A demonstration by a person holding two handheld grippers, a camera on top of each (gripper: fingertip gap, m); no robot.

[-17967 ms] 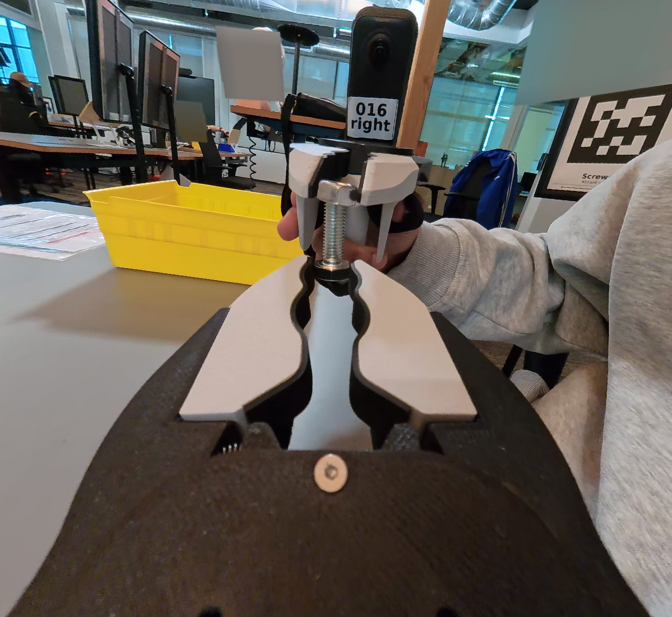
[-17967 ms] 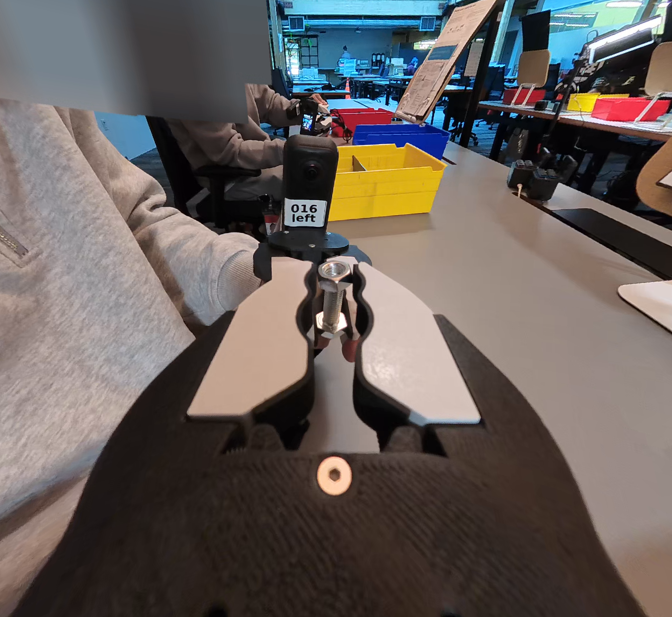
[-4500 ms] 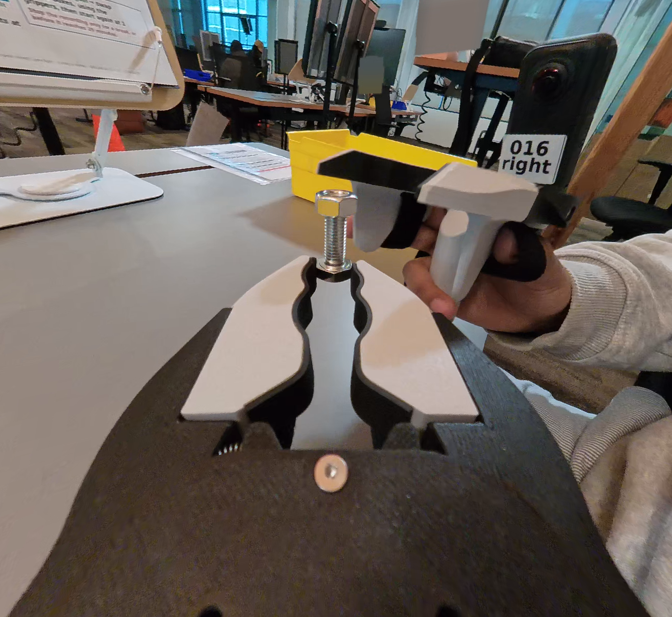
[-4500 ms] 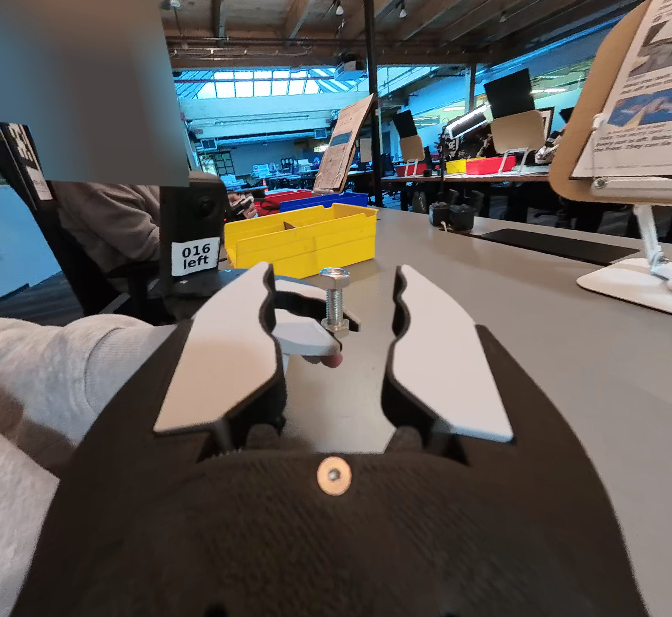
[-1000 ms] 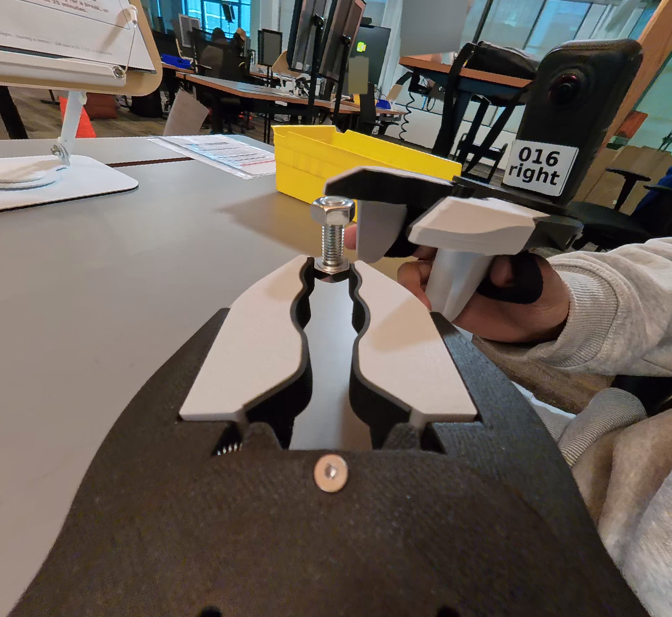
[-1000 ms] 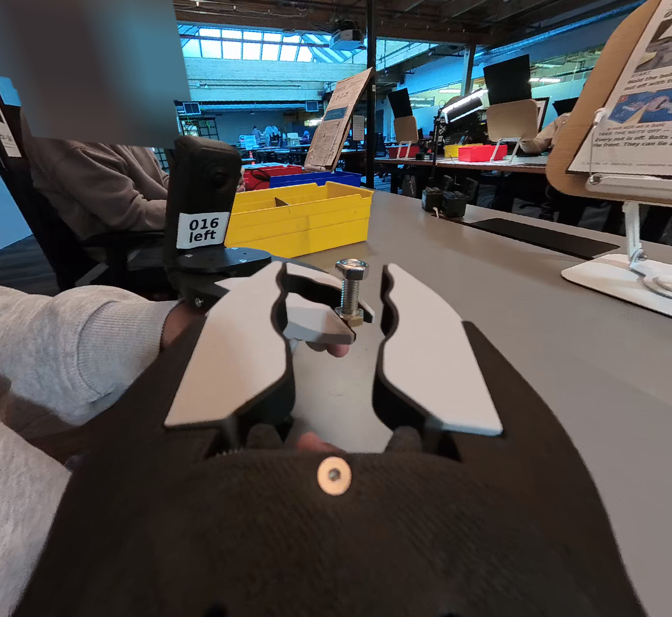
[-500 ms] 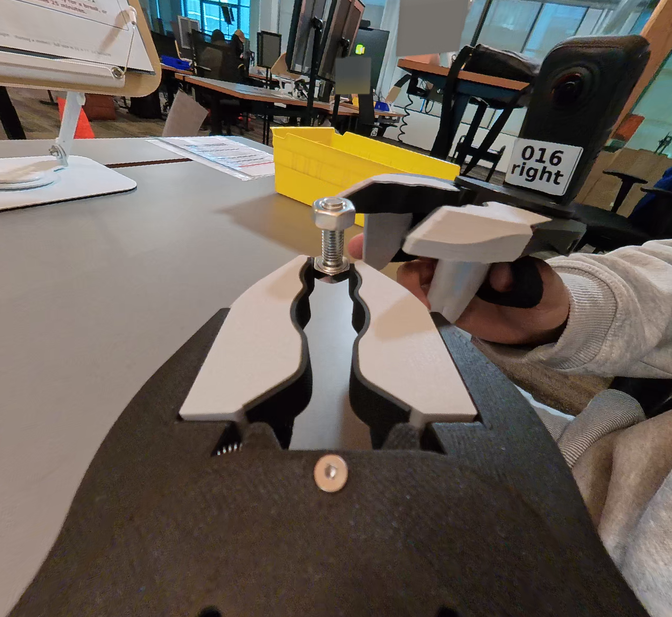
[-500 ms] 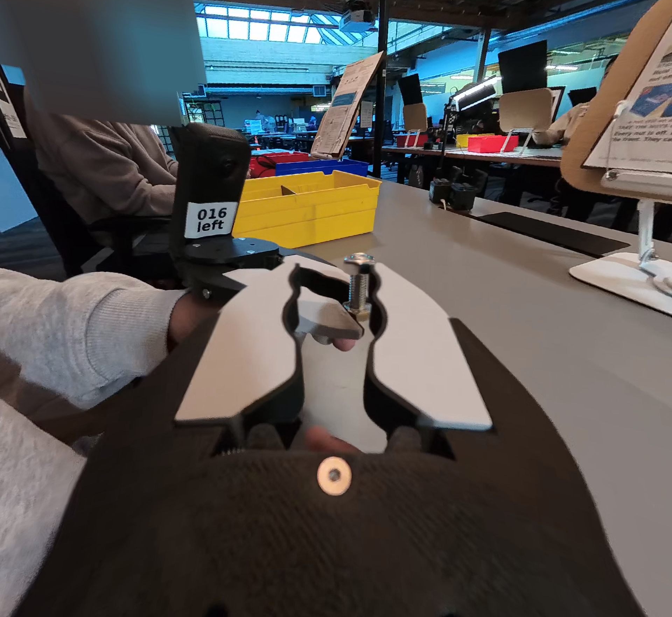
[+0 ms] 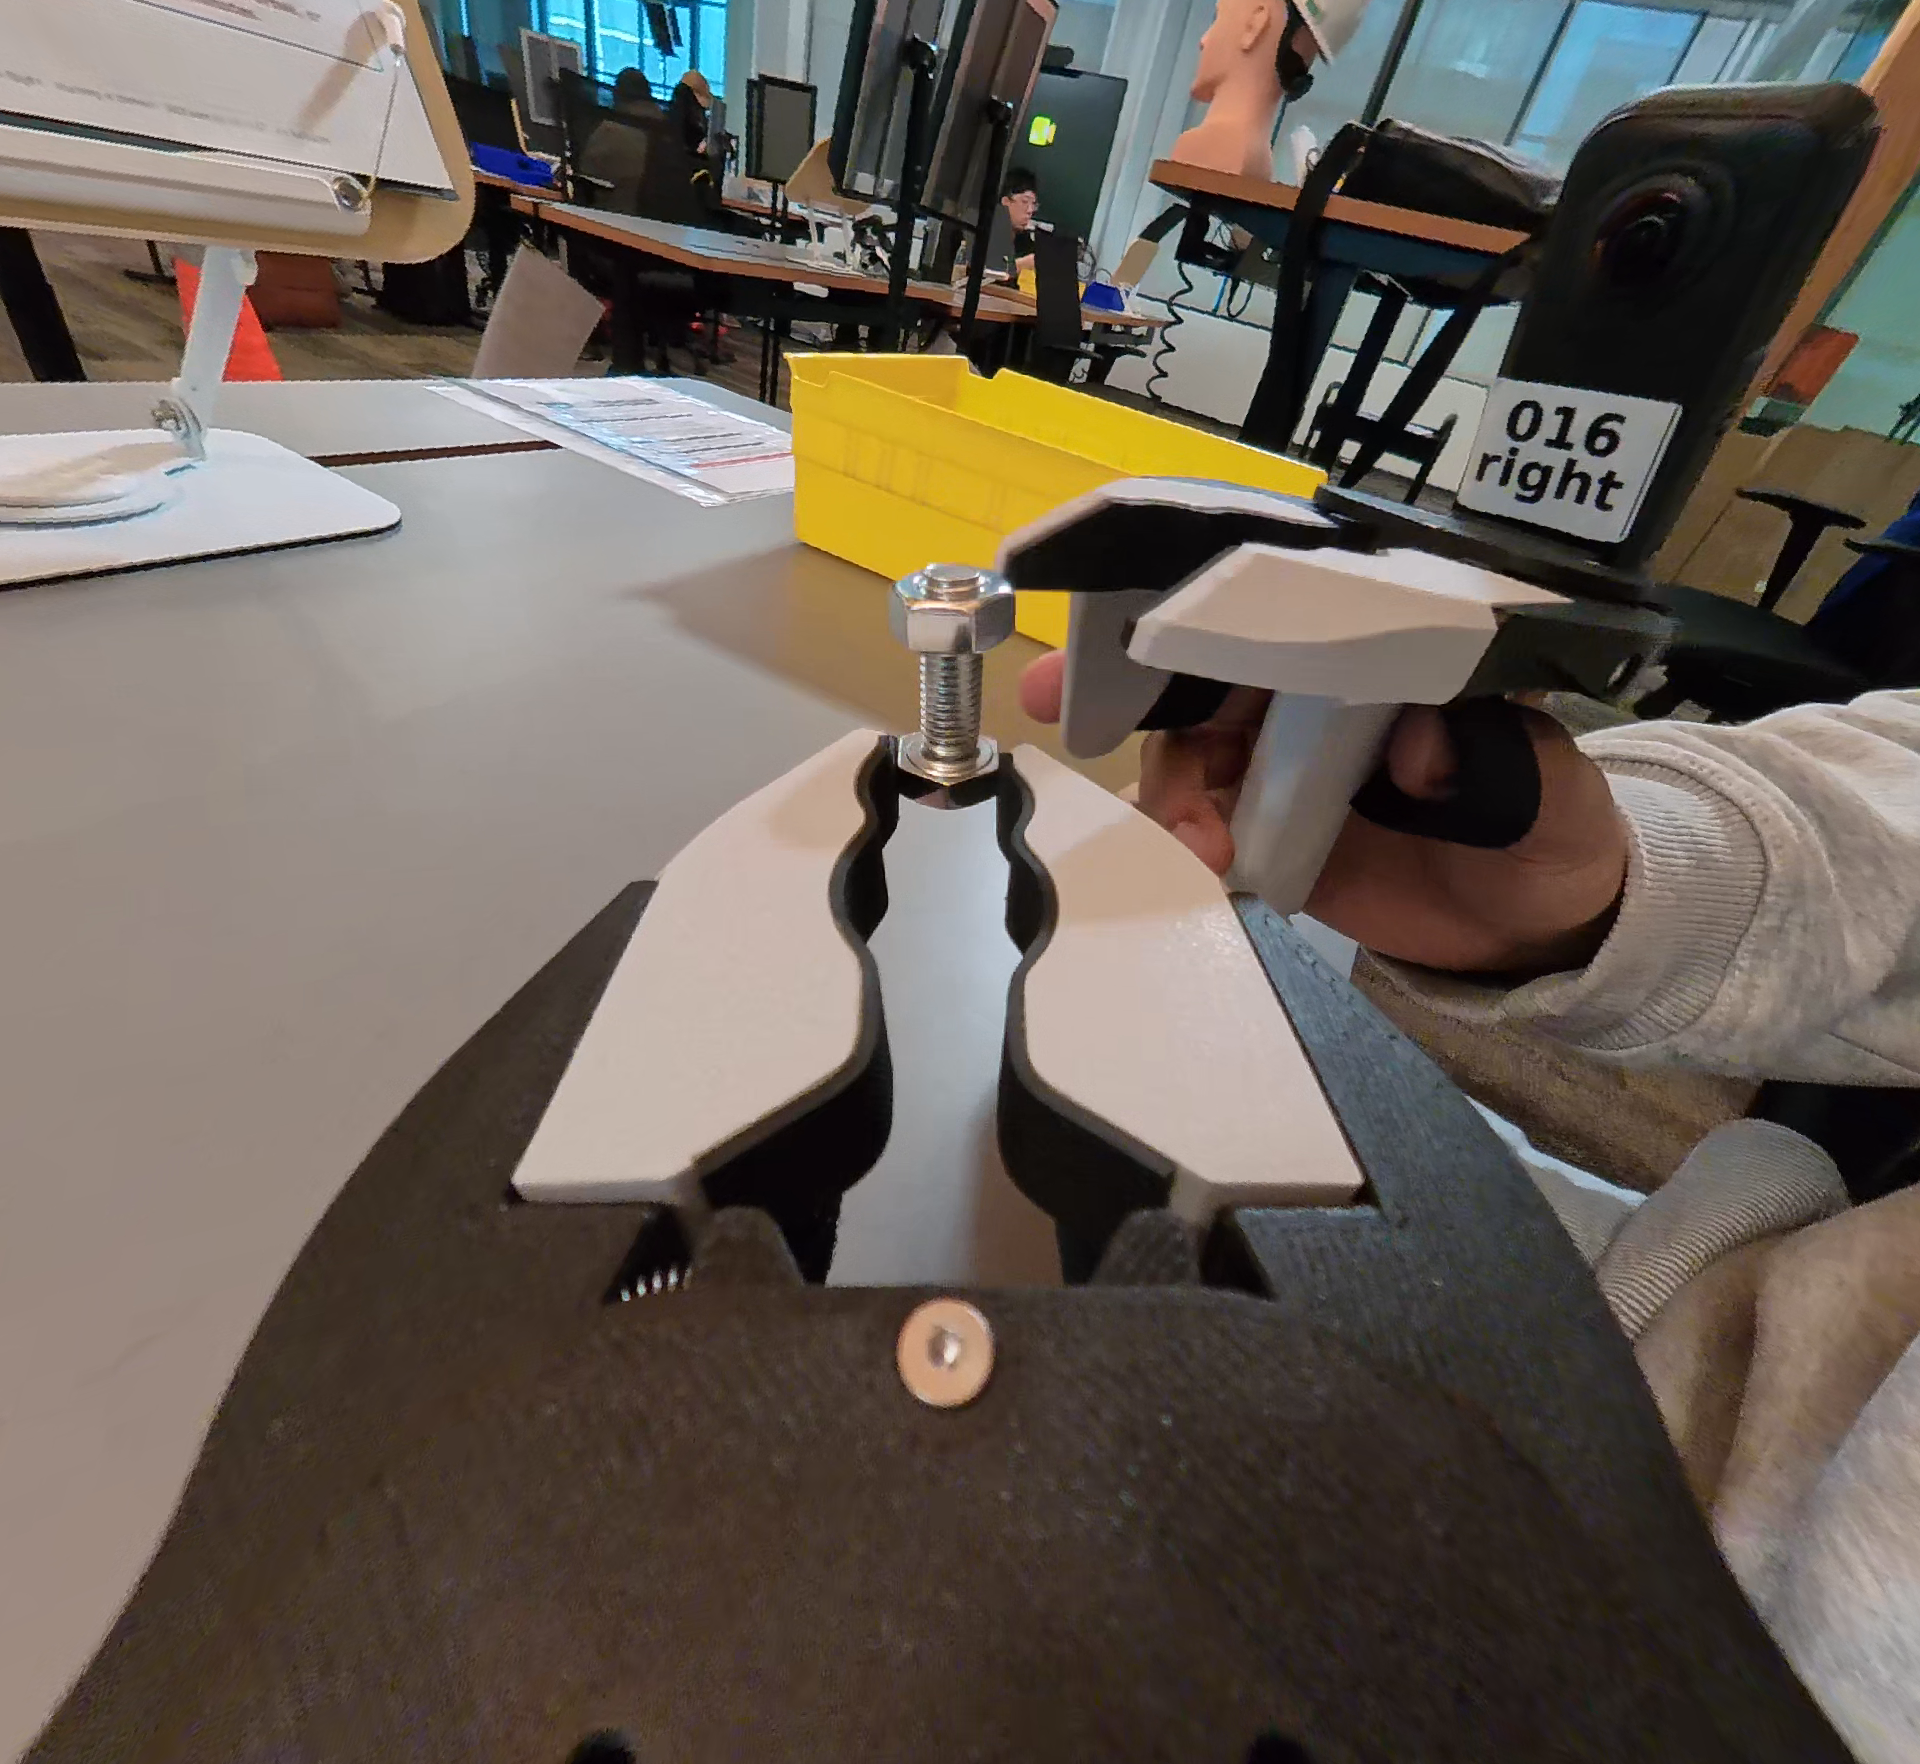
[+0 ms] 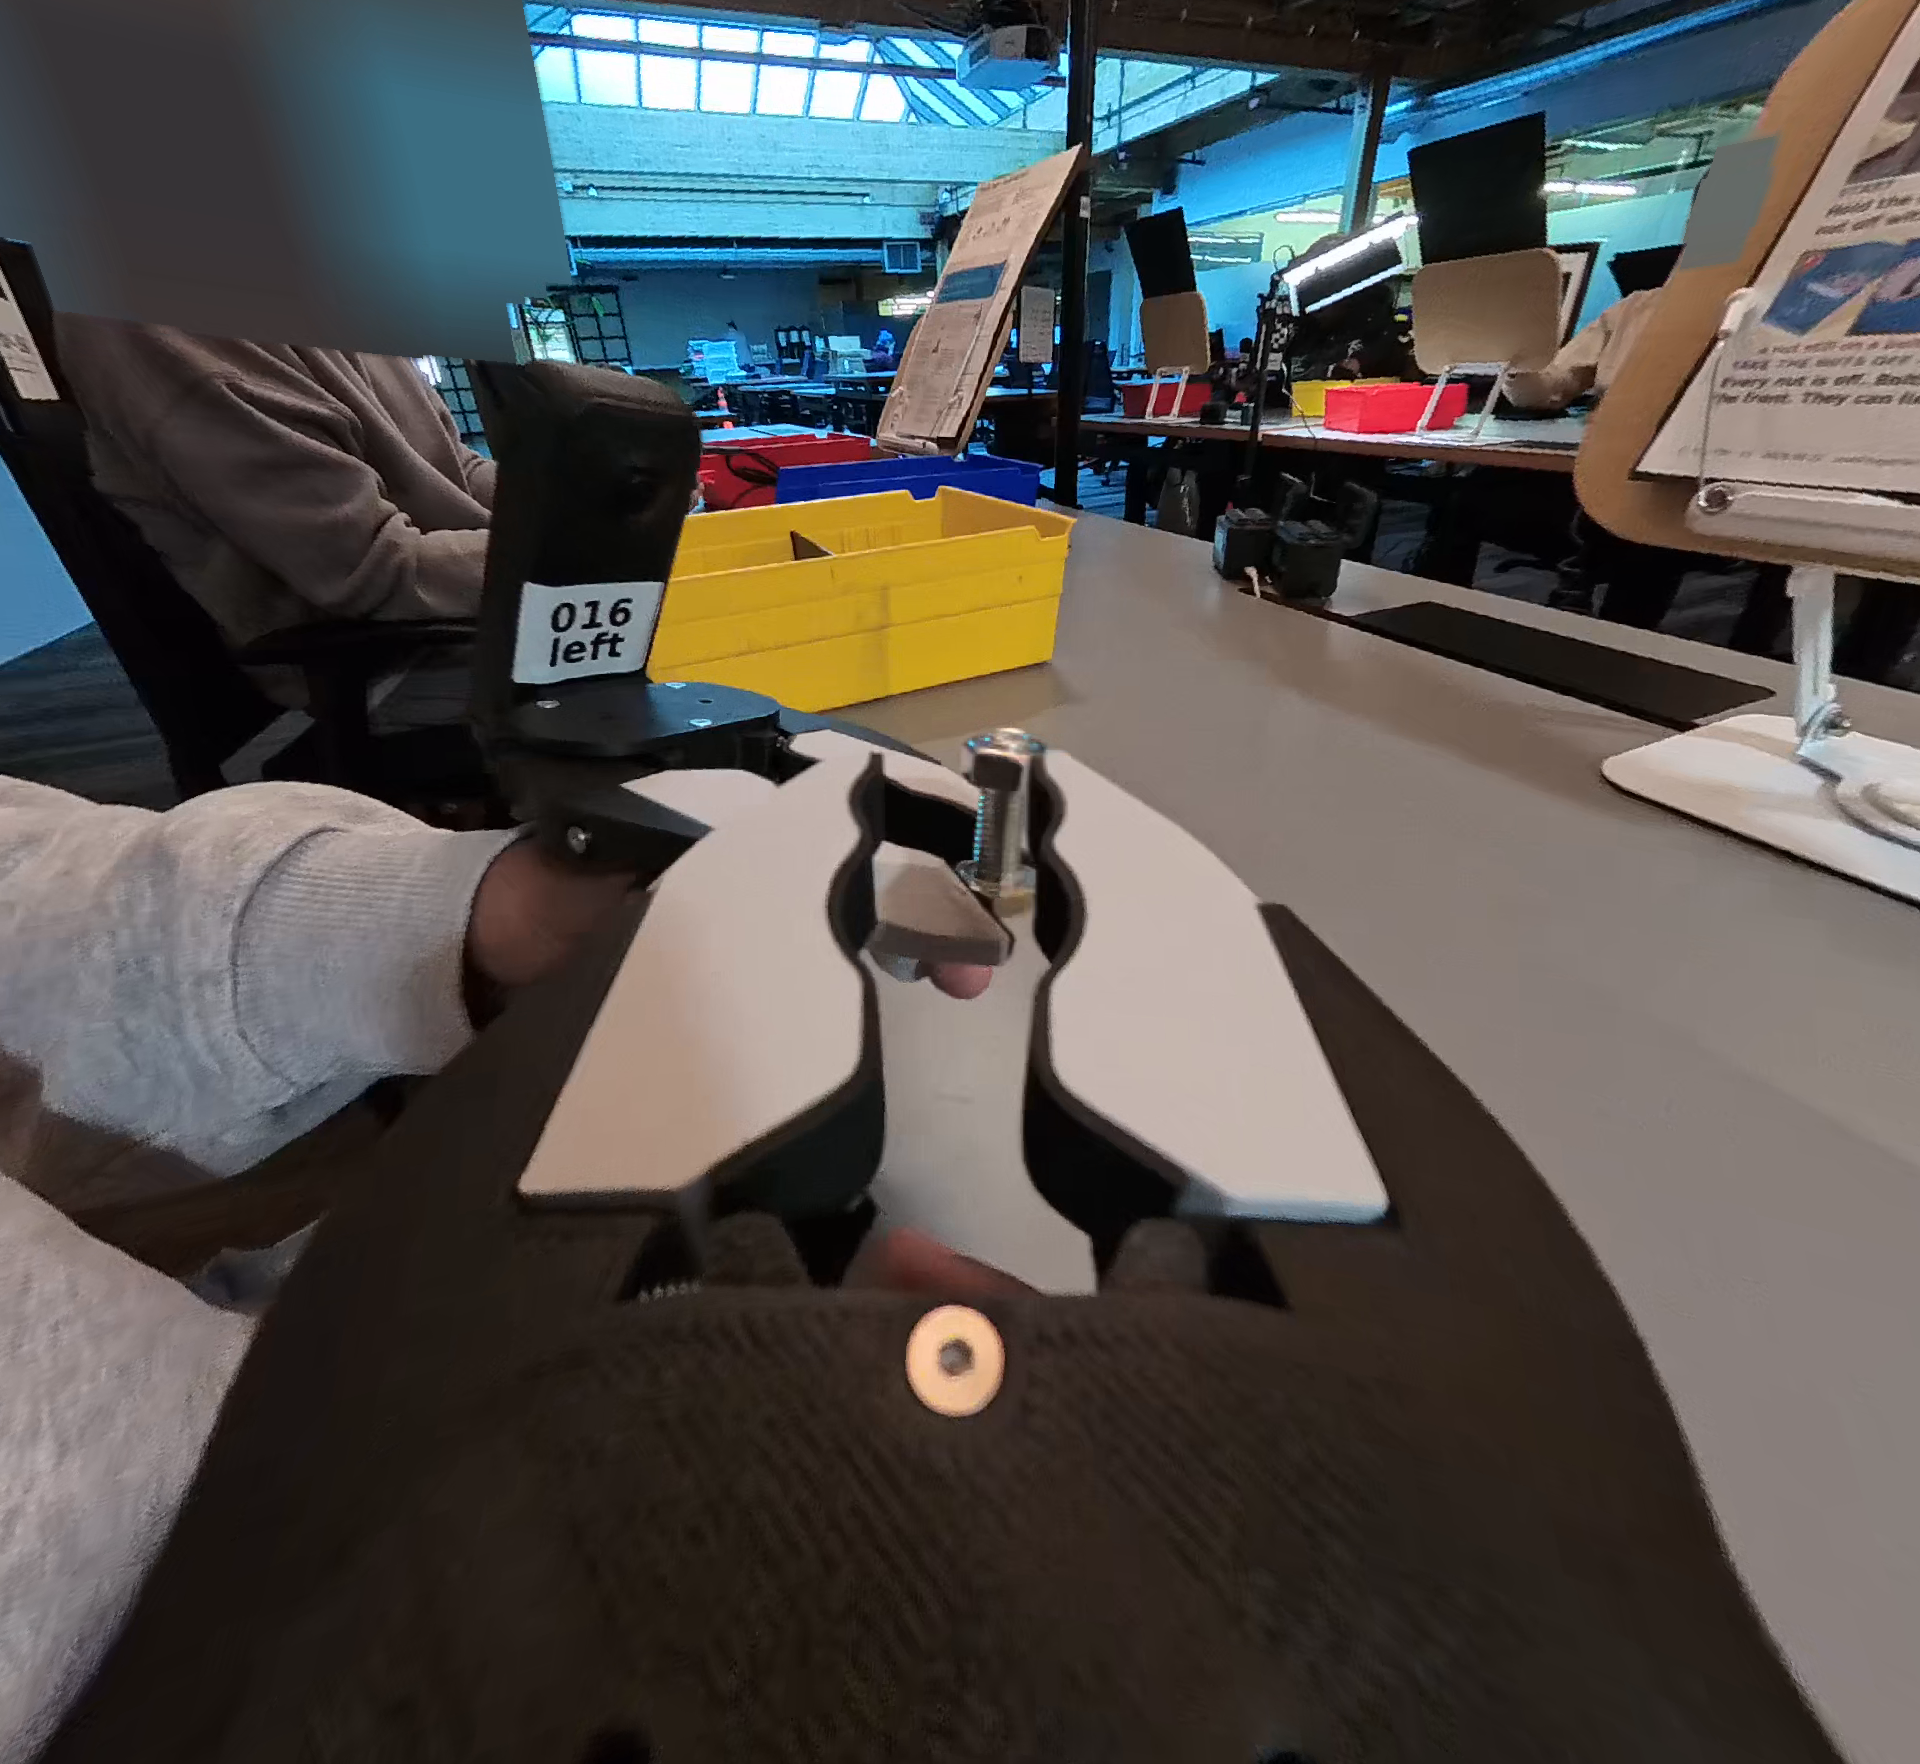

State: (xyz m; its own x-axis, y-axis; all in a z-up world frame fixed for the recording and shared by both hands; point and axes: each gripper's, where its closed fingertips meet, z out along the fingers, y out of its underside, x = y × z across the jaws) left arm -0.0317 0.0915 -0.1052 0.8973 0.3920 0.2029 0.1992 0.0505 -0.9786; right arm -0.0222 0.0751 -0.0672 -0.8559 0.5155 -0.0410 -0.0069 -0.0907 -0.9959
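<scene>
A silver bolt (image 9: 951,675) stands upright, its hex head on top and a nut (image 9: 948,764) low on its thread. My left gripper (image 9: 948,774) is shut on the nut and holds the bolt just above the grey table (image 9: 312,779). My right gripper (image 10: 956,769) comes from the side at head height with its jaws narrowed but apart. The bolt head (image 10: 1003,748) sits at its tips, against the right finger. In the left wrist view the right gripper (image 9: 1049,613) has its far fingertip touching the head. A hand (image 9: 1403,862) holds it.
A yellow bin (image 9: 935,457) stands just behind the bolt and also shows in the right wrist view (image 10: 862,613). A document stand (image 9: 156,499) is at the far left of the table, with a paper sheet (image 9: 634,431) beyond. A black mat (image 10: 1558,665) lies farther back. The grippers are tip to tip, or close to it.
My right gripper has moved in toward the bolt head and its jaws have narrowed step by step around it. My left gripper has stayed shut on the nut.
</scene>
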